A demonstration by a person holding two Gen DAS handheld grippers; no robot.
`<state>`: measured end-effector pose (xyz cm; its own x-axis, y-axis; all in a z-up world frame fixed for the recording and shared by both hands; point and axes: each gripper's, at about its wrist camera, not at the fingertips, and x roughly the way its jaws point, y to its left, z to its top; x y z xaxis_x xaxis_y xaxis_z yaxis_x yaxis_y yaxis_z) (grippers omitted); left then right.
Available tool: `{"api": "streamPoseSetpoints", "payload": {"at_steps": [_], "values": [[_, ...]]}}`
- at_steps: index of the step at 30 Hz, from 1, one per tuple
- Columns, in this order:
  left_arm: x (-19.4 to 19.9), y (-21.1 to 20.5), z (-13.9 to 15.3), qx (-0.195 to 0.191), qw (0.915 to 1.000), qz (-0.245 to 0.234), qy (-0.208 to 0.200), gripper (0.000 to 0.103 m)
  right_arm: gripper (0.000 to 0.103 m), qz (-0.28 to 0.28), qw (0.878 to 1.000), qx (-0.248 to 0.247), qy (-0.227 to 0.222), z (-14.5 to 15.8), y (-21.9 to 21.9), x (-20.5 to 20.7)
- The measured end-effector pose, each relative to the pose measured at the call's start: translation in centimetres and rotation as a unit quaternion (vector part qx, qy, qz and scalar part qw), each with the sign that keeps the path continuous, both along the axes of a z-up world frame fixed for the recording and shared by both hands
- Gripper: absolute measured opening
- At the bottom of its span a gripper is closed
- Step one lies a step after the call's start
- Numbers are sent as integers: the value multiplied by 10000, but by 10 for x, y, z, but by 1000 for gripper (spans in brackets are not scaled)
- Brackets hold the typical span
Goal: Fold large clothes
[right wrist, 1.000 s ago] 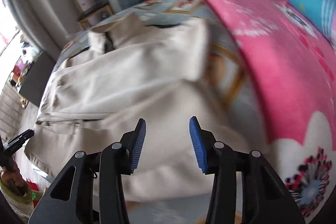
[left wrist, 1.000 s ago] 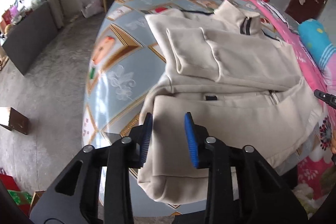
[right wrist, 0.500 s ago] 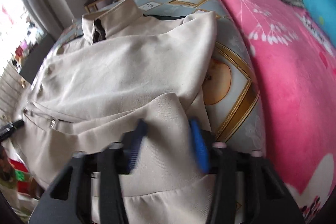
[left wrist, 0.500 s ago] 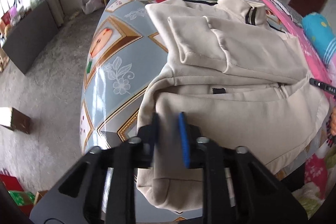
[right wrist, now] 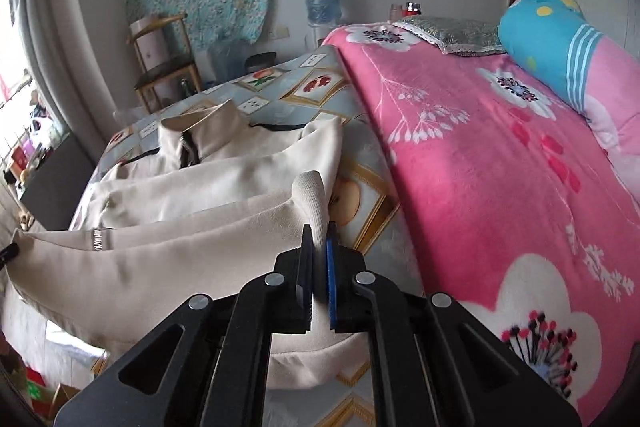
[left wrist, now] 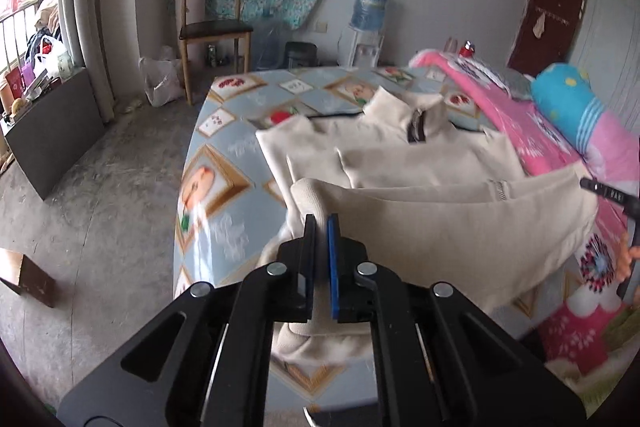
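The left gripper [left wrist: 321,223] and the right gripper [right wrist: 319,229] each pinched a bottom corner of the cream jacket [left wrist: 420,163], jaws closed on the ribbed hem, which was lifted in the lower middle of both frames while the collar end lay on the patterned bed sheet [left wrist: 224,131]. To fold cleanly, both corners probably needed carrying level toward the collar, hem kept taut. The fabric looked thick, soft and fleecy; the pink blanket [right wrist: 480,155] looked plush.

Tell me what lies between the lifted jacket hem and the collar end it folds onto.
Nothing visible. Both the left gripper and right gripper pinch the hem; only the jacket itself lies ahead.
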<state>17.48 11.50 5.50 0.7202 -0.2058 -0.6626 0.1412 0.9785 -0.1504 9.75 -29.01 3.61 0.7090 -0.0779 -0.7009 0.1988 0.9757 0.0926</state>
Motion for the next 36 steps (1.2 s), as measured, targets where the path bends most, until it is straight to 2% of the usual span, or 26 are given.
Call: {"api": "streamPoseSetpoints", "payload": {"at_steps": [3,6,8,9,10,11,12,15,16,18,20,22,24,25,27,28,30,31,32,34,36], "values": [[35,1,-26,-27,9998,-2,205,5,6,-12,9999,44,127,-23,-6,30],[65,-1,-65,169,9972,97,720,7,6,125,9978,51,646,-65,-5,70],[69,-3,-76,333,9954,200,879,15,18,147,9950,-73,989,-79,-1,81],[63,-2,-73,348,9957,289,805,17,29,49,9945,-155,1031,-76,0,81],[57,1,-70,325,9963,345,712,25,36,50,9956,-130,928,-68,2,75],[47,2,-61,326,9971,446,532,34,53,70,9967,-102,802,-59,4,68],[39,3,-54,309,9975,492,413,37,62,69,9979,-103,642,-47,10,58],[20,-9,-41,-103,9991,199,358,38,65,486,9976,148,471,-26,33,40],[17,-20,-42,-279,9984,-66,480,39,65,822,9939,420,608,-27,52,37],[15,-46,-50,-425,9946,-554,772,42,65,1237,9856,640,963,-38,85,39],[14,-73,-62,-274,9913,-838,972,44,65,1542,9782,602,1251,-51,118,42],[15,-101,-79,249,9885,-975,1126,44,65,1642,9752,386,1432,-64,143,47],[15,-120,-90,876,9859,-942,1074,44,65,1661,9728,177,1608,-79,162,50],[14,-125,-94,1041,9845,-949,1043,44,65,1623,9729,61,1649,-85,165,50],[11,-128,-95,1109,9852,-950,894,40,58,1527,9745,-115,1642,-94,169,50],[10,-129,-95,1111,9849,-995,879,33,53,1546,9749,-110,1598,-94,170,48],[7,-134,-94,1131,9840,-1081,848,19,24,1702,9724,164,1587,-94,173,47],[4,-138,-93,1206,9832,-1125,785,9,19,1740,9713,266,1597,-93,173,47],[1,-142,-94,1359,9817,-1137,704,2,6,1805,9705,250,1581,-92,176,47],[1,-148,-94,1584,9791,-1143,572,1,4,1801,9719,79,1513,-88,183,47],[-3,-146,-86,1573,9799,-1136,468,1,3,1805,9735,97,1398,-79,183,44]]}}
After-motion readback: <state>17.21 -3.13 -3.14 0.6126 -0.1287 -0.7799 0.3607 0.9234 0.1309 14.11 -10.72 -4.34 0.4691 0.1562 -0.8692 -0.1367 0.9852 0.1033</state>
